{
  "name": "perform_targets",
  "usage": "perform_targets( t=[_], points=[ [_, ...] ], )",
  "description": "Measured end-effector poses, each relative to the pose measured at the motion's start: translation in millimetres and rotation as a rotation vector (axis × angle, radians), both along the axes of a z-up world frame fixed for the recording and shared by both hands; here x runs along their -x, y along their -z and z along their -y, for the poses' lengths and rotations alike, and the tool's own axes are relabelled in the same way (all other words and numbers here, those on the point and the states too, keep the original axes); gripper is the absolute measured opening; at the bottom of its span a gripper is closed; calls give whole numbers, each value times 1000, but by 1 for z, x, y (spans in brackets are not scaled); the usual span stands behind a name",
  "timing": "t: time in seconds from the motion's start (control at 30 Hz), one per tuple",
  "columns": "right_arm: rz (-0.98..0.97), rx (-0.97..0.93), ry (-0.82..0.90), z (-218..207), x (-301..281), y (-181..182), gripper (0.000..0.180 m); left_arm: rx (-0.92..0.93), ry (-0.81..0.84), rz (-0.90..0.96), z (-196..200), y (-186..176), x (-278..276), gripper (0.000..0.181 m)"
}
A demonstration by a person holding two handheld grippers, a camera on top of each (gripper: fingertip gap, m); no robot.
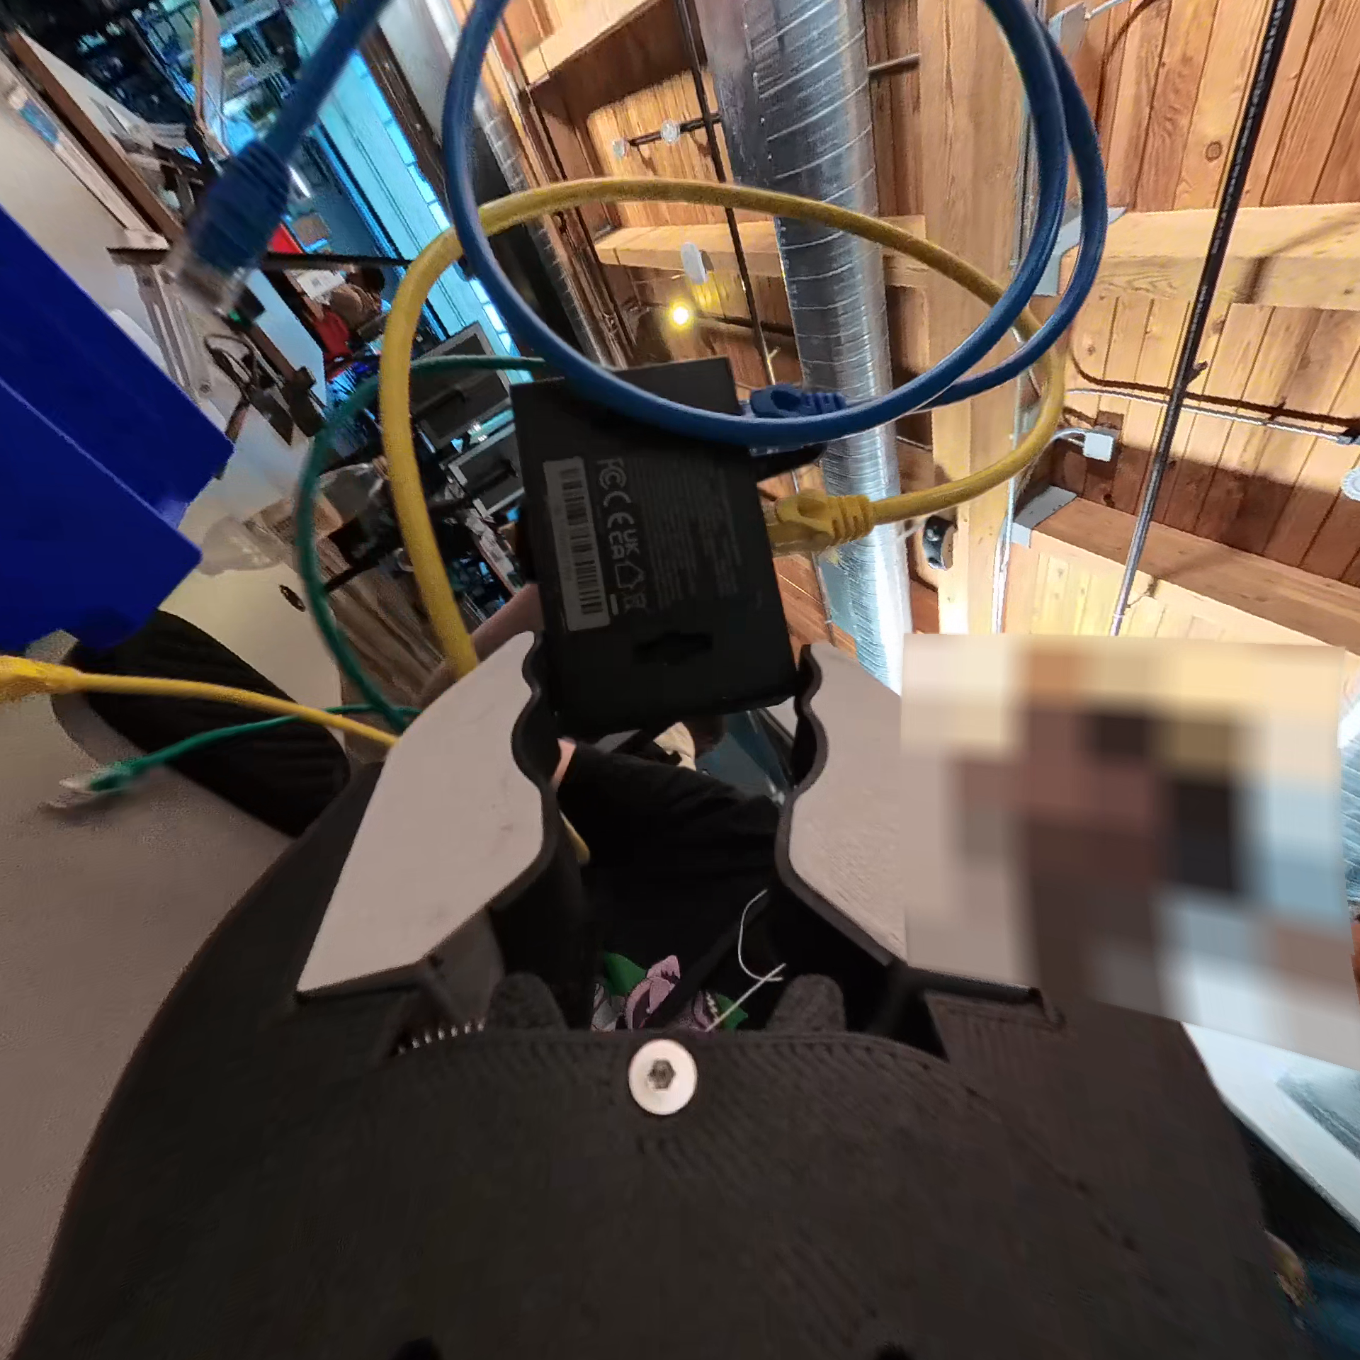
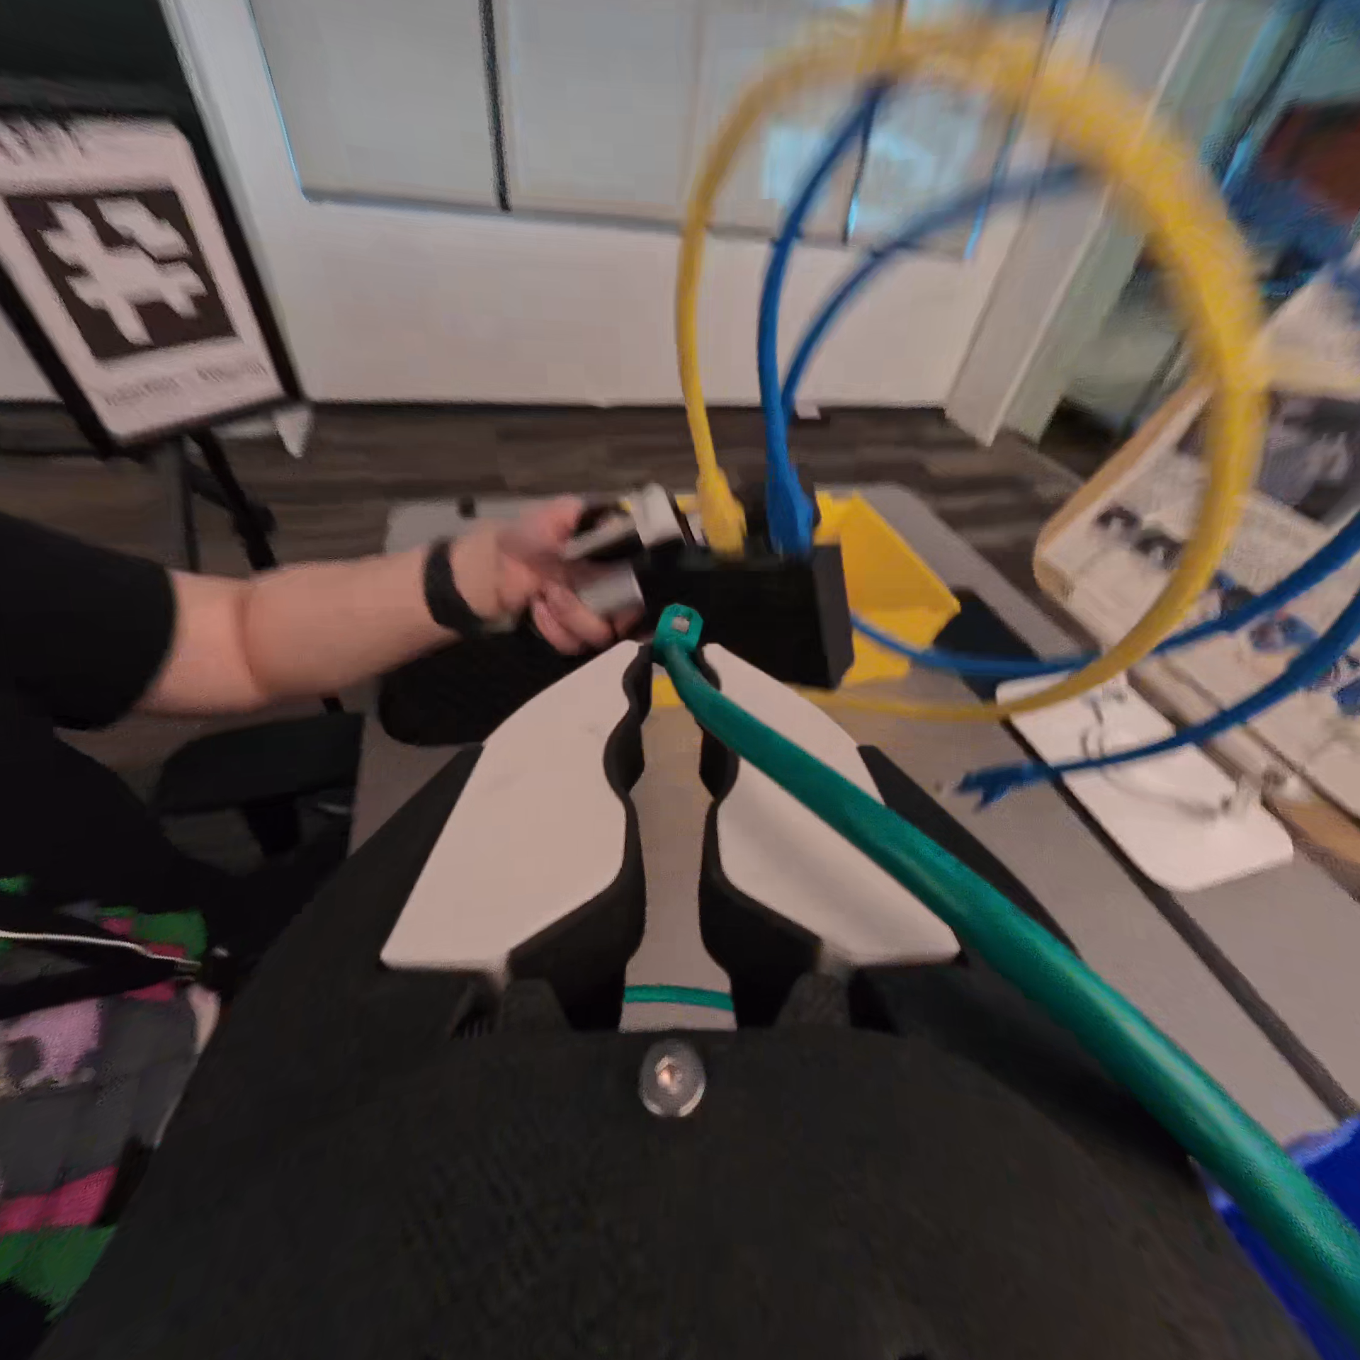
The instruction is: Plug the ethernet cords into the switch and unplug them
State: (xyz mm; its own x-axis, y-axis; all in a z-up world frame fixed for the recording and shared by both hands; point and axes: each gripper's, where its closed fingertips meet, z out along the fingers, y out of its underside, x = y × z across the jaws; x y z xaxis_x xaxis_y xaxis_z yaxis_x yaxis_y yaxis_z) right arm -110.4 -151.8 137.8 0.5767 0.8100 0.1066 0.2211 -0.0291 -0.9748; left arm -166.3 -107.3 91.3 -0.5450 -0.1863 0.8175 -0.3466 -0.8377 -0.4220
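My left gripper (image 1: 666, 692) is shut on the black switch (image 1: 647, 530) and holds it up in the air, labelled underside toward the camera. A yellow cord (image 1: 817, 519) and a blue cord (image 1: 795, 405) are plugged into its far side and loop overhead. My right gripper (image 2: 677, 655) is shut on the plug end of the green cord (image 2: 678, 625), right in front of the switch (image 2: 758, 618). There the yellow plug (image 2: 717, 515) and the blue plug (image 2: 791, 508) stand in the switch's top. The green cord (image 1: 316, 515) runs behind the switch in the left wrist view.
A blue bin (image 1: 88, 456) sits on the grey table (image 1: 110, 920) at the left. Loose yellow (image 1: 22, 677) and green (image 1: 96, 780) plug ends lie there; a blue one (image 1: 221, 221) hangs. A yellow bin (image 2: 890, 581) sits behind the switch. A marker board (image 2: 125, 280) stands at left. The grippers' ends are close to 10 cm from one another.
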Motion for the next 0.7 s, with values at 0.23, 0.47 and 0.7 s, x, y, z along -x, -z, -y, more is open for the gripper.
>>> perform_targets(
  t=[0.23,0.47,0.7],
  points=[
    [193,8,340,-87,13,78,10,-397,-339,-161,-23,7,-9,60],
    [-149,-85,494,-129,14,65,10,-774,-616,-280,-44,12,-17,61],
    [-314,-219,542,-131,5,55,10,-1045,-723,-358,-48,9,-23,61]
  ],
)
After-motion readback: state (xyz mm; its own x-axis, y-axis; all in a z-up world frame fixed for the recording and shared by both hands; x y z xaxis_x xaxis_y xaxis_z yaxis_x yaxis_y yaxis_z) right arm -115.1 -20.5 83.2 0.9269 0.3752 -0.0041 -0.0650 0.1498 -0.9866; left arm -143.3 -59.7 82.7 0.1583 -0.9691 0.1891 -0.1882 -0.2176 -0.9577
